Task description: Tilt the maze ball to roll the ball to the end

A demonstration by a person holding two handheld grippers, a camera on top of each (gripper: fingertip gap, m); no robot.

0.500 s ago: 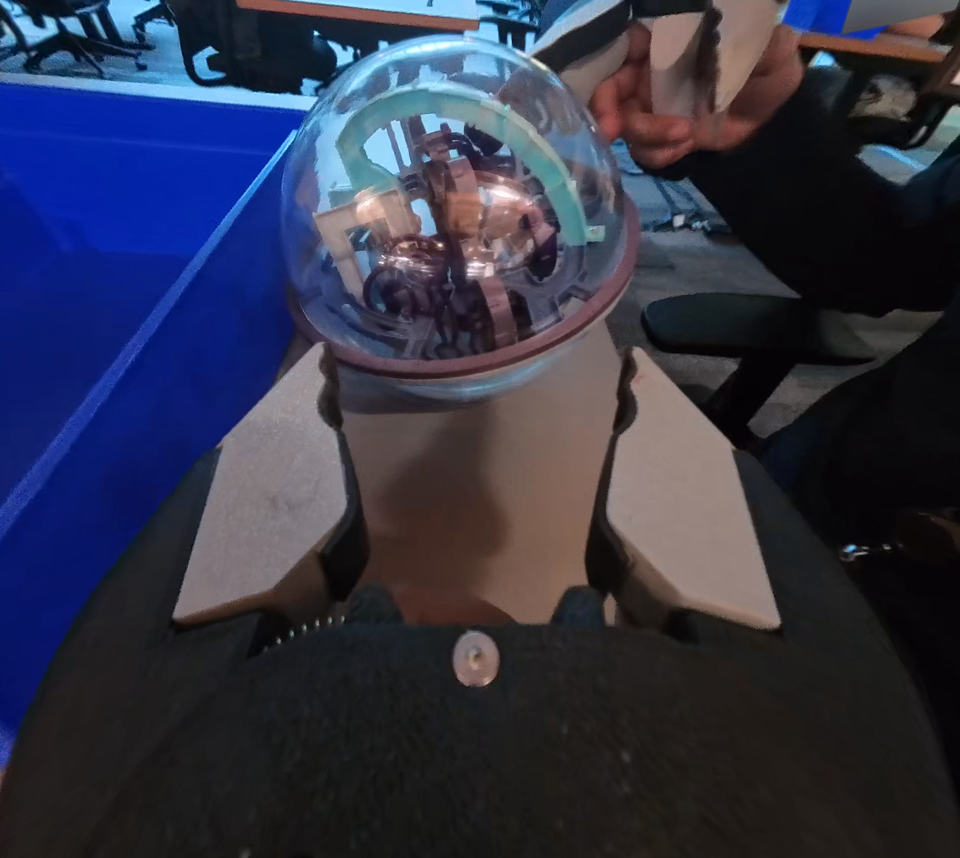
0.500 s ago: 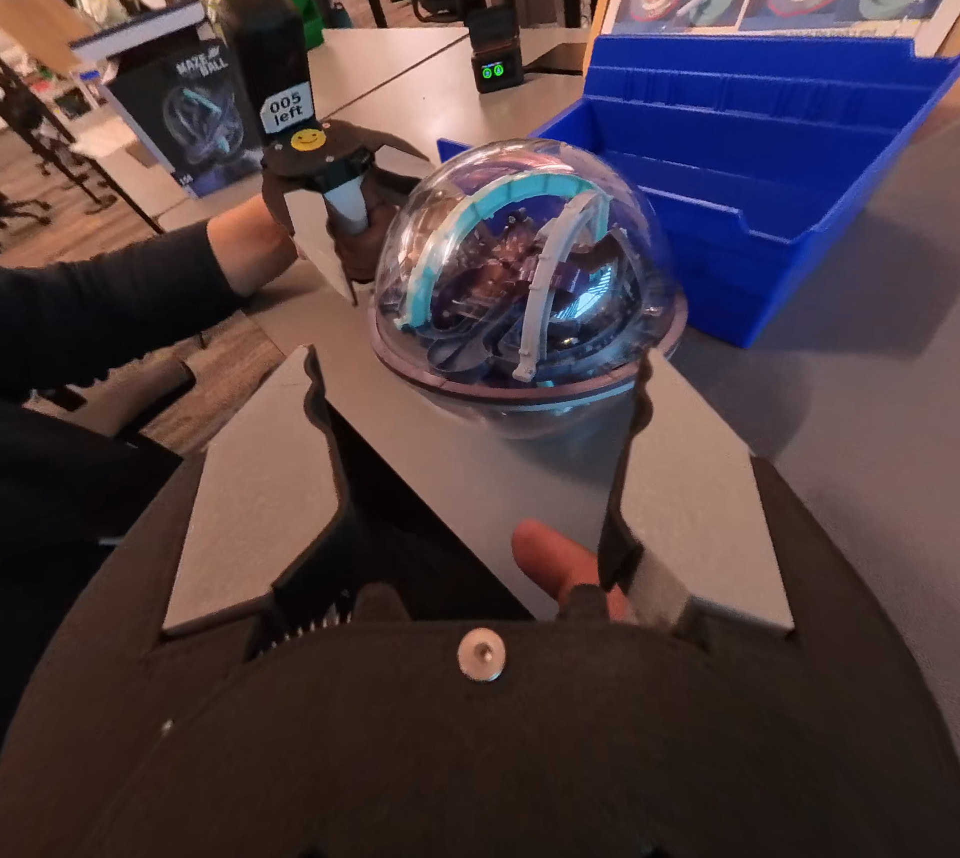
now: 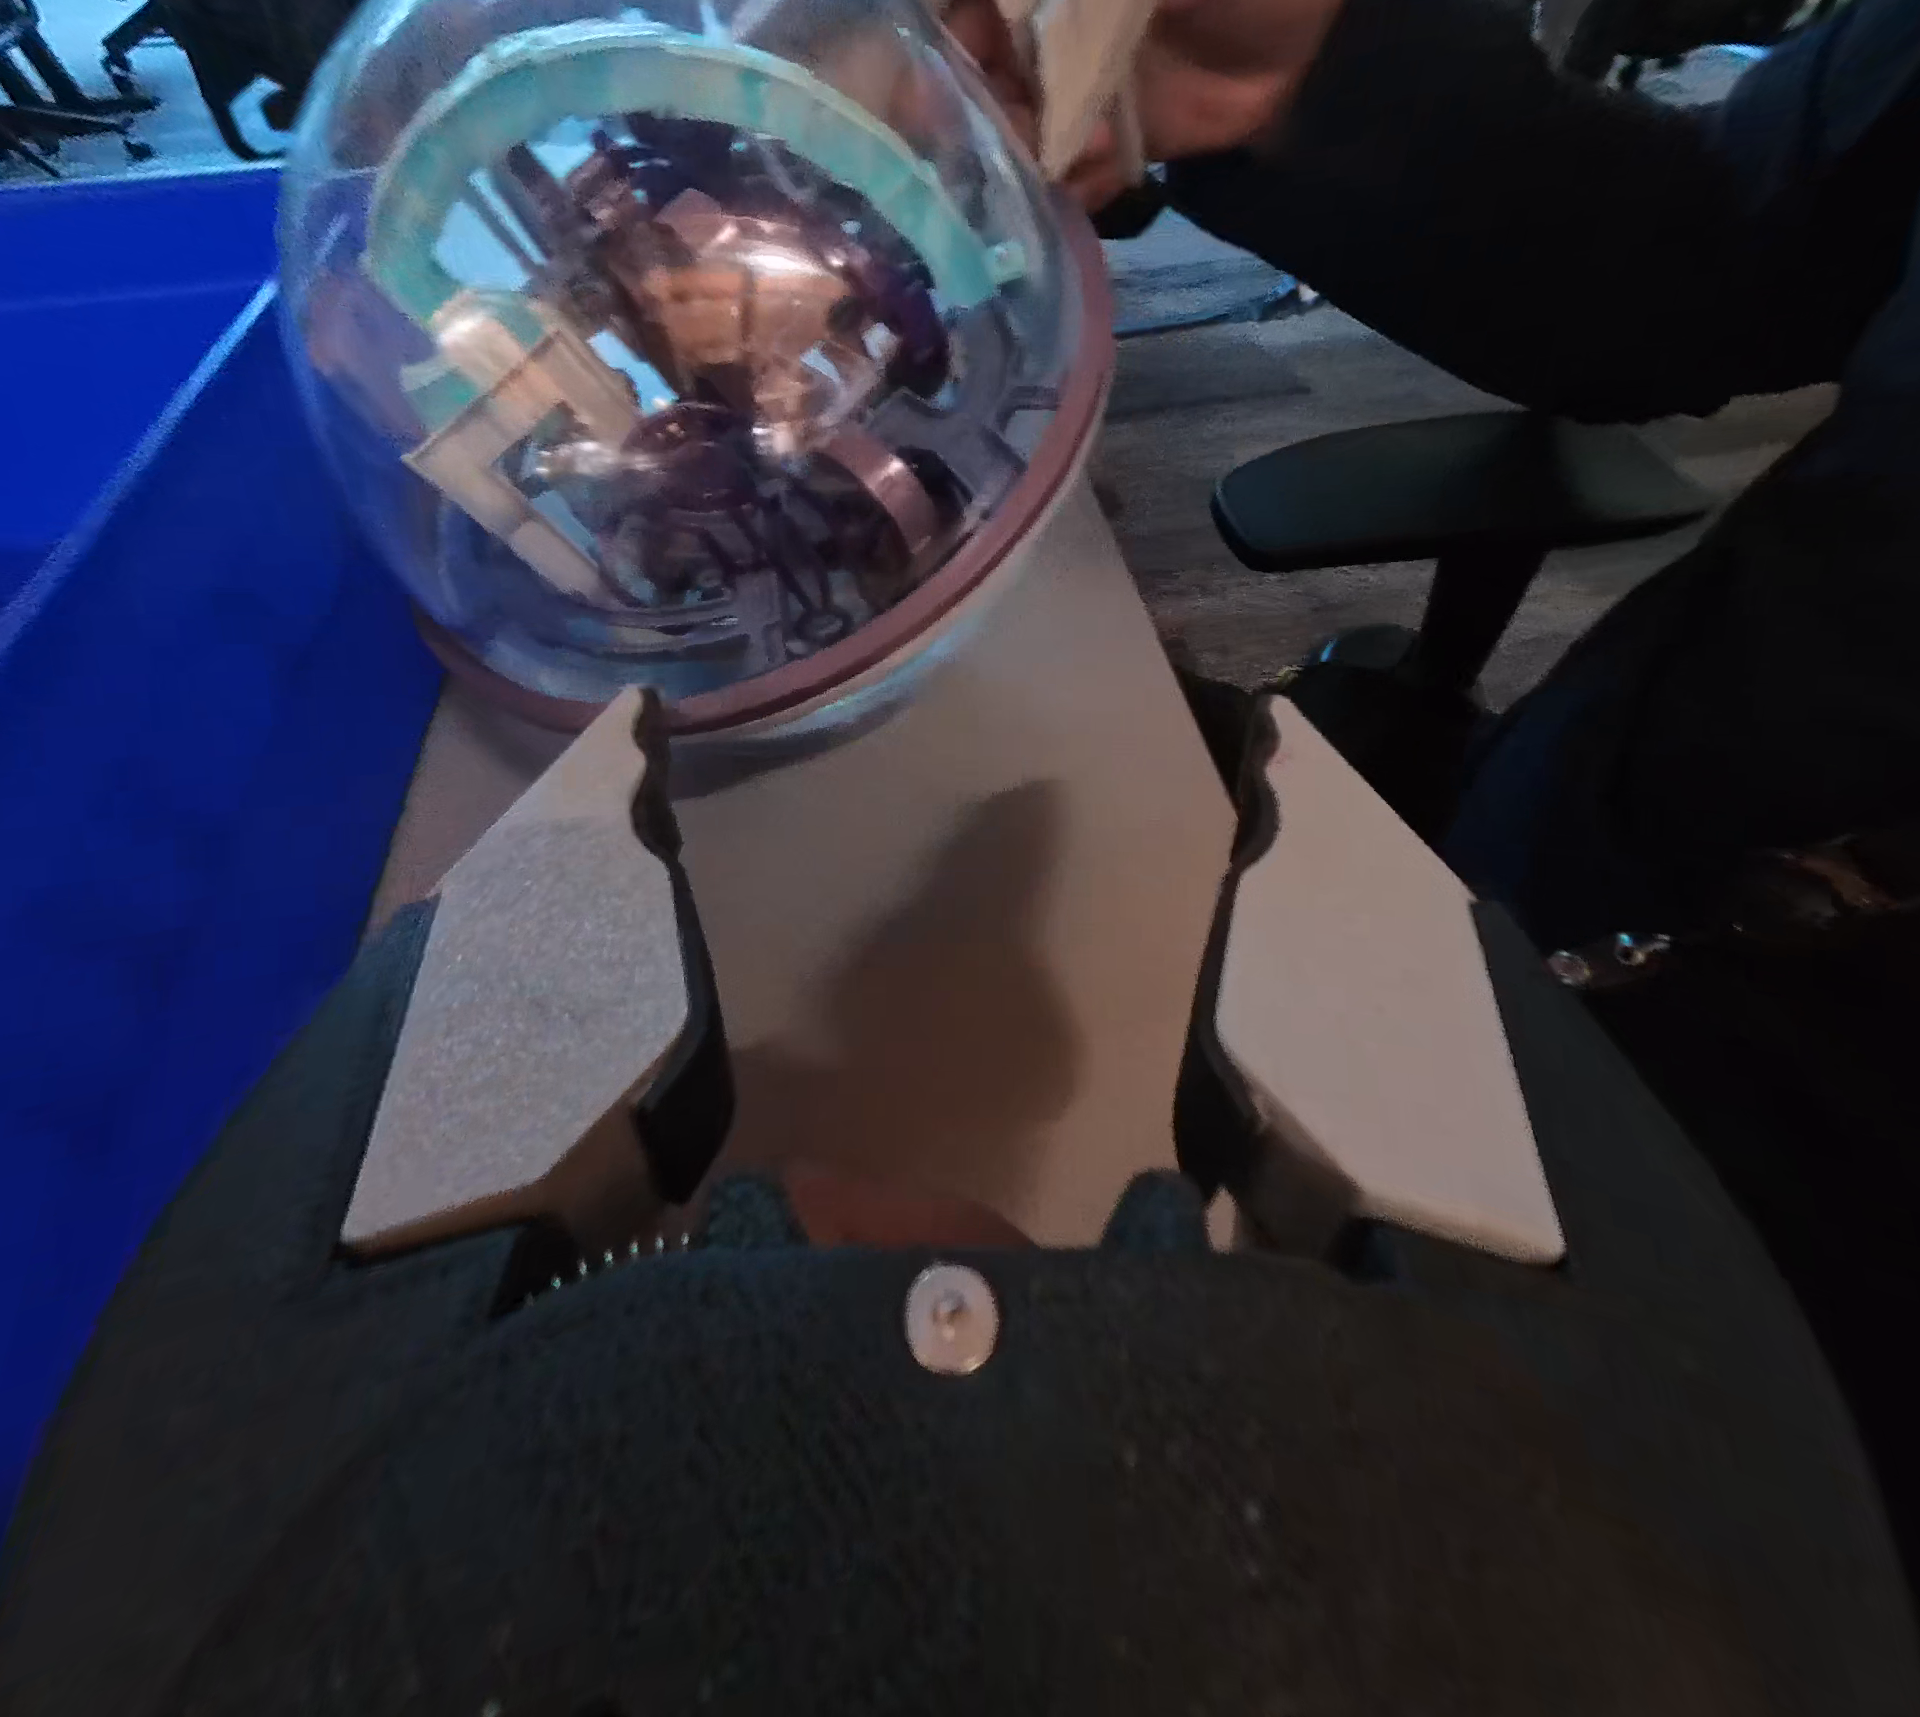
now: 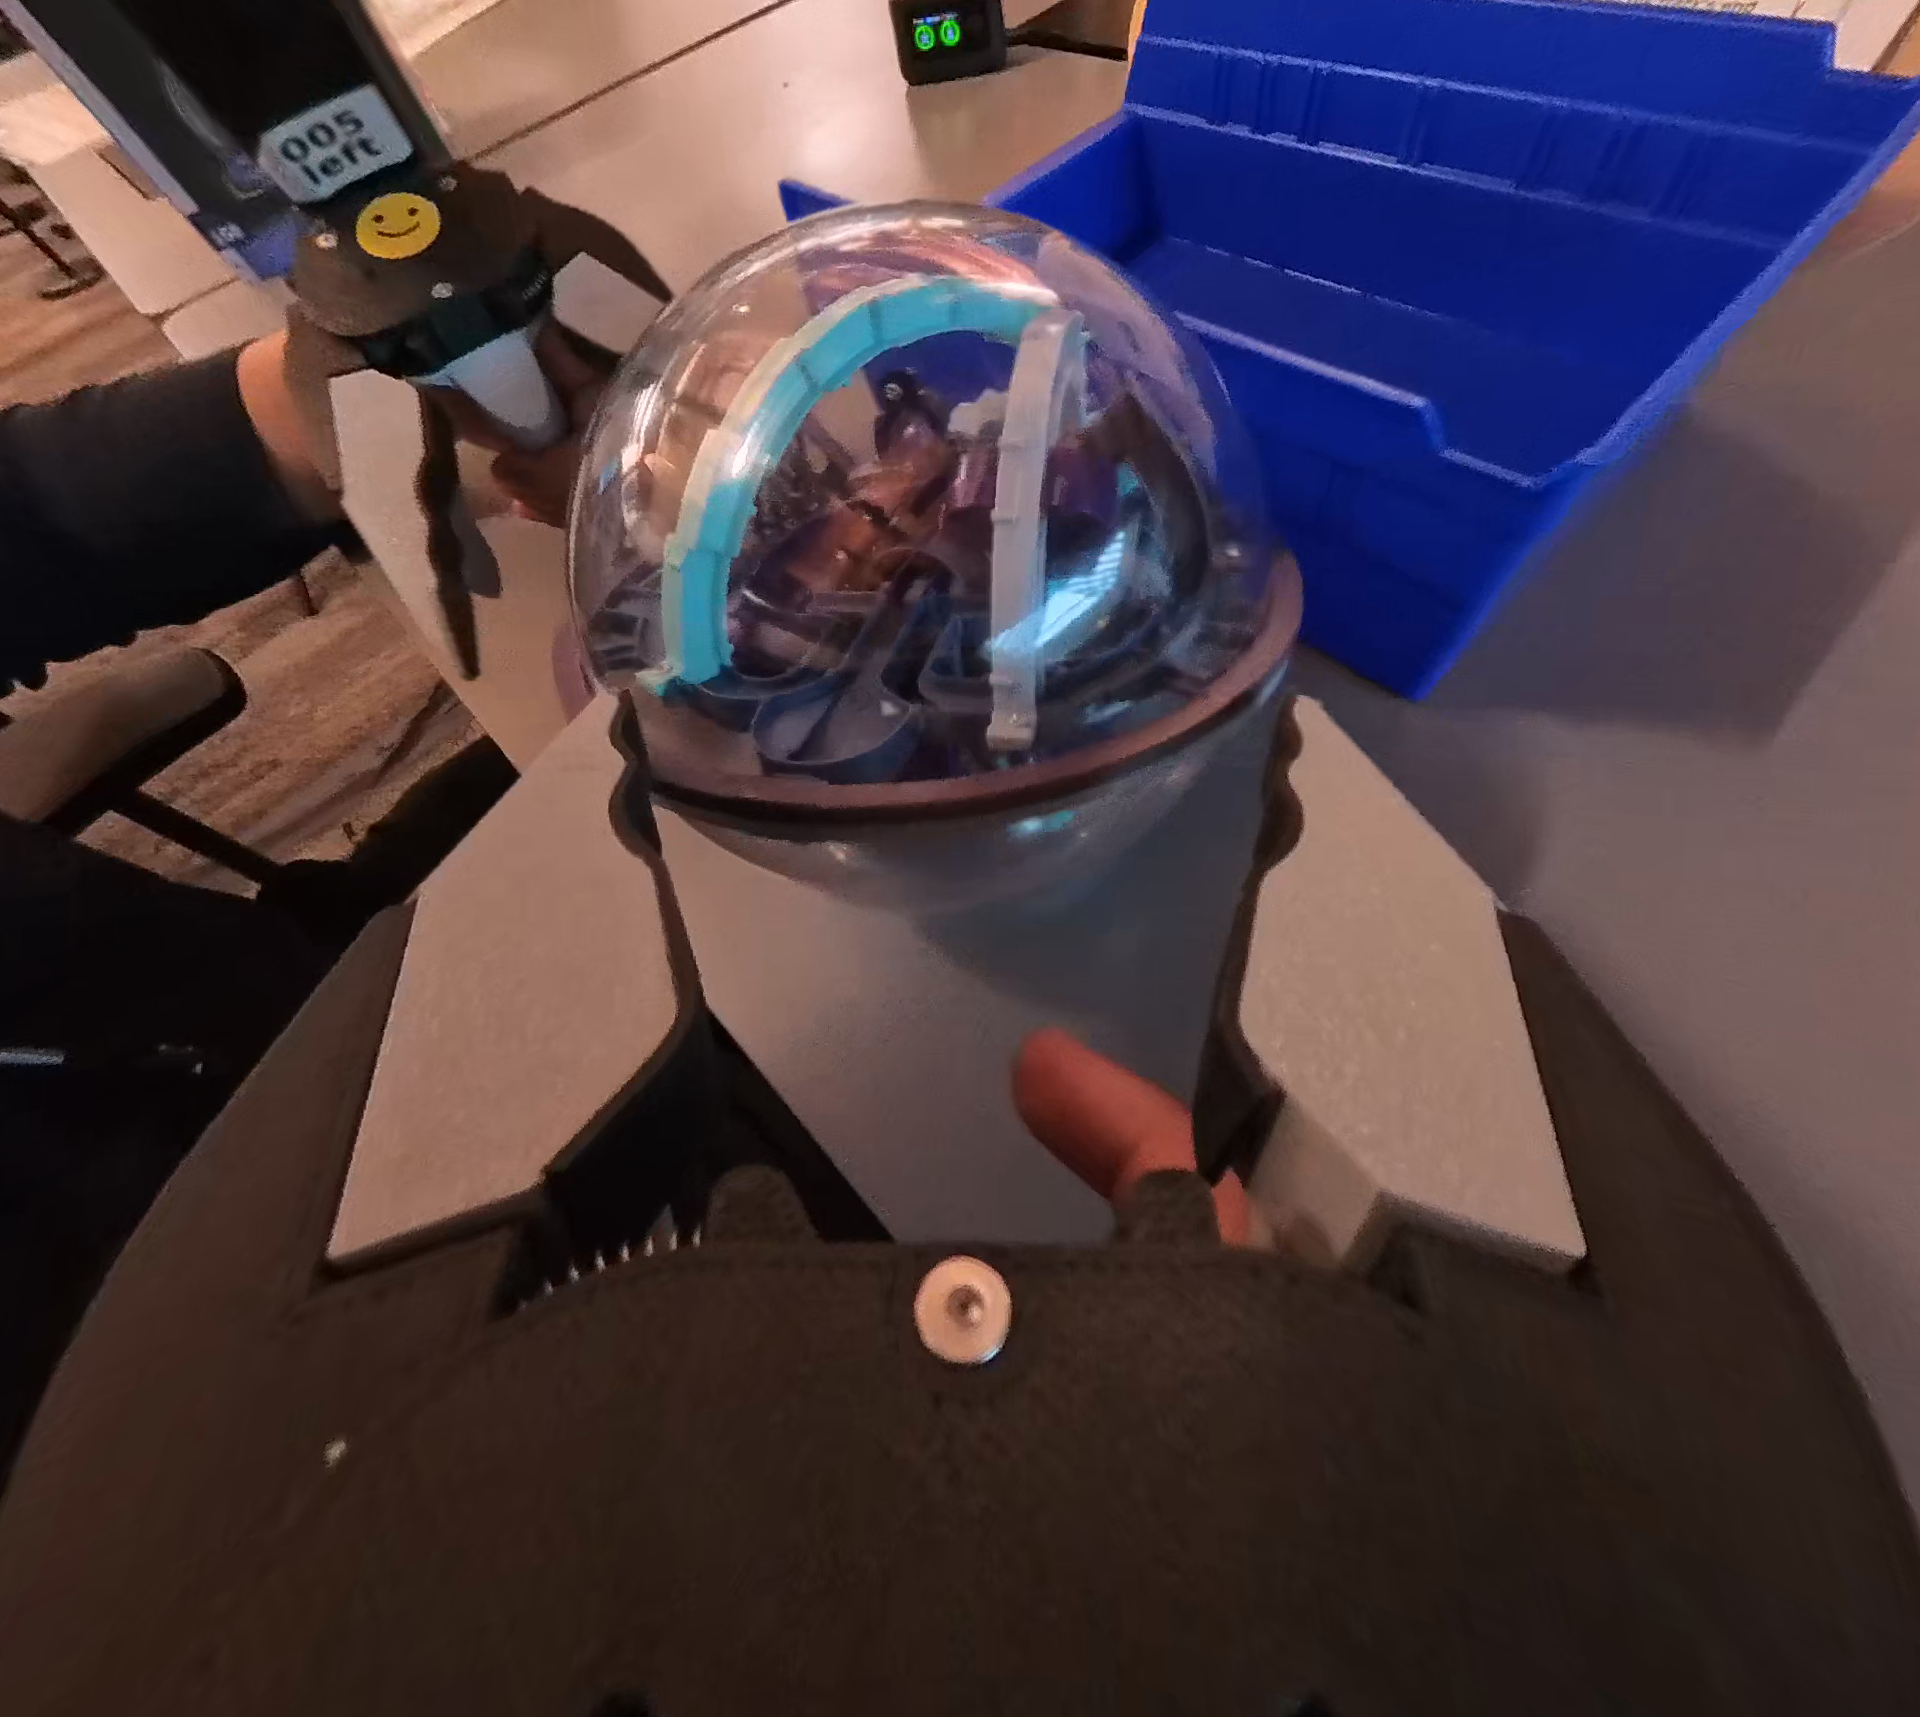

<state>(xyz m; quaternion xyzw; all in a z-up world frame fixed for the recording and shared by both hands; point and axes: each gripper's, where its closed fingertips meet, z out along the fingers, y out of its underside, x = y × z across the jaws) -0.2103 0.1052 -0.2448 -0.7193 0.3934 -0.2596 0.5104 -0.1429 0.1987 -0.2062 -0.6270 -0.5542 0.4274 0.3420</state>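
Grey and smooth, the bench (image 4: 1662,888) carries a blue bin (image 4: 1455,379) with stepped walls at the far right, and beyond it other desks and office chairs fill the room. A small black device (image 4: 945,31) with a lit green screen stands farther back on the bench. The maze ball (image 4: 935,545), a clear sphere with a dark band around its middle and teal, white and purple tracks inside, sits near the bench edge just beside the bin. The right gripper (image 4: 951,768) has its jaws set wide around the sphere's lower half, both fingertips (image 4: 623,774) right at the band; whether the pads press on it I cannot tell. The left gripper (image 3: 951,732) also stands wide open, its jaws bare with the ball just ahead and tilted, its band sloping. In the right wrist view that gripper hovers beside the ball, held by a hand (image 4: 520,462) in a dark sleeve.
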